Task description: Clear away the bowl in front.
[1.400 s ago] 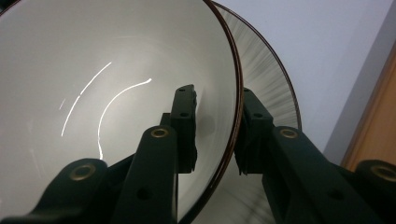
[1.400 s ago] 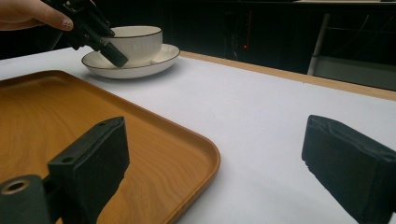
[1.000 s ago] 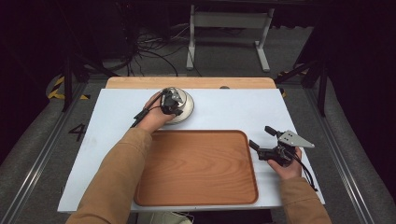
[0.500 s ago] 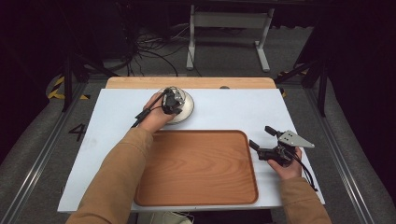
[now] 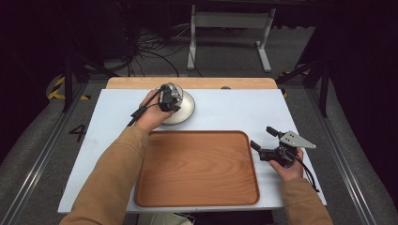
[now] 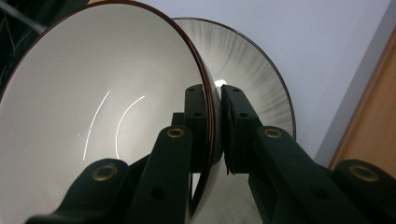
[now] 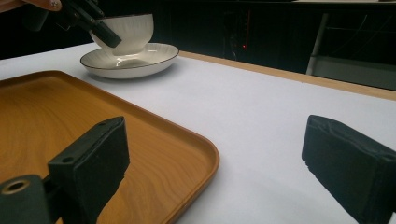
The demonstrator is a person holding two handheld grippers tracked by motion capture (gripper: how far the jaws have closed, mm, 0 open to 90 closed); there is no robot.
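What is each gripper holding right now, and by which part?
The left gripper clamps the rim of the white ribbed bowl, which stands in the white saucer. The right gripper holds nothing; its jaws are open.

We see the white tabletop (image 5: 225, 117) evenly and brightly lit from above, while the floor beyond its far edge sinks into darkness. Curved glare streaks cross the inside of the bowl (image 6: 93, 116), and a bright spot glints on the plate (image 6: 261, 79). Close up, the black jaws look soft, slightly out of focus. Shadows stay faint.
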